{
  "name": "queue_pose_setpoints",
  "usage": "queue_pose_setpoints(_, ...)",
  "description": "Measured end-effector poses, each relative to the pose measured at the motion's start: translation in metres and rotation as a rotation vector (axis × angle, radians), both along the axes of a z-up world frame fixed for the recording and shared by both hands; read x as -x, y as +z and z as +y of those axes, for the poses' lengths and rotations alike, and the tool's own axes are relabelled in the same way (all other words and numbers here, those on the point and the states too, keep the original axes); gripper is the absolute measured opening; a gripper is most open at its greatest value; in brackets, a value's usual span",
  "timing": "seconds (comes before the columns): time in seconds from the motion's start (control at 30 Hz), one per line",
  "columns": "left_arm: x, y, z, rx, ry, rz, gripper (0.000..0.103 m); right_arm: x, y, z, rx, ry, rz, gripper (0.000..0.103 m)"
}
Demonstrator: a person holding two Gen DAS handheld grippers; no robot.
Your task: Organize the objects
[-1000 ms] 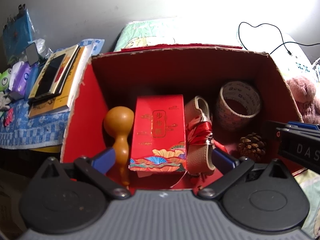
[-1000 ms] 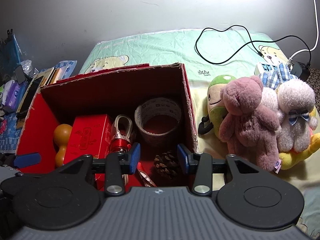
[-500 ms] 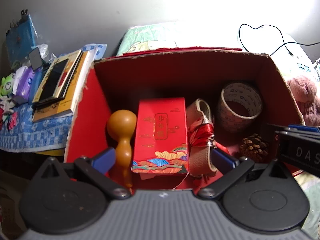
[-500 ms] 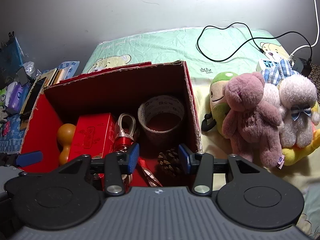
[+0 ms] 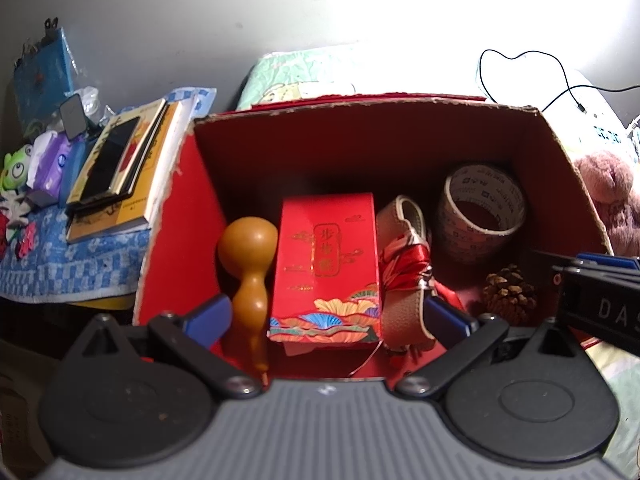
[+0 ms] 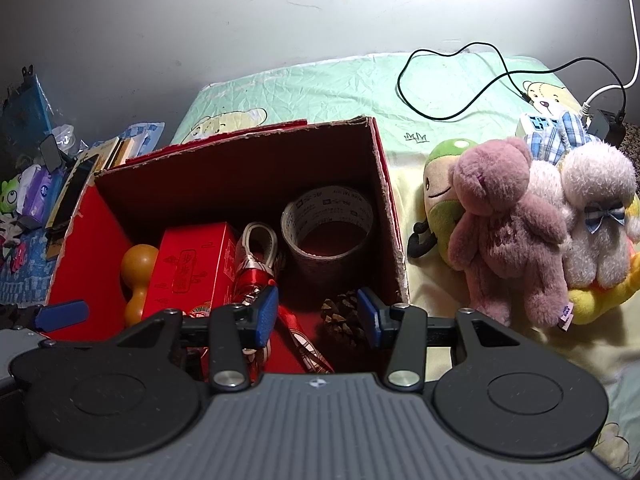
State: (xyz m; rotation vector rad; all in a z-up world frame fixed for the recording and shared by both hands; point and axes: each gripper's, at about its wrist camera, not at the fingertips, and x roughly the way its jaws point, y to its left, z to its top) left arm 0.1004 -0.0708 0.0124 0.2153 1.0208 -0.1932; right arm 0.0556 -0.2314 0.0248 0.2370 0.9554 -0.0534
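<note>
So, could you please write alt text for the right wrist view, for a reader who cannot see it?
An open red cardboard box on a bed holds a tape roll, a pine cone, a red gift box and a gourd. The right gripper hovers open above the box, holding nothing. Plush toys lie right of the box.

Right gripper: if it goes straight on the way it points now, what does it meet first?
Most likely the pine cone on the floor of the red box. The open right gripper points down into the box, with the cone by its right finger. Depth is unclear.
</note>
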Motion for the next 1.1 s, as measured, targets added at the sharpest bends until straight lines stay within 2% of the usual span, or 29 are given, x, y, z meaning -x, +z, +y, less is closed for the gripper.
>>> queue_pose_setpoints(1.1, -0.0023, -0.0053, -0.0003, -0.008, 0.007, 0.014, 0.102, 0.0003, -0.0053, -0.0004, -0.018, 0.007, 0.006, 0.046)
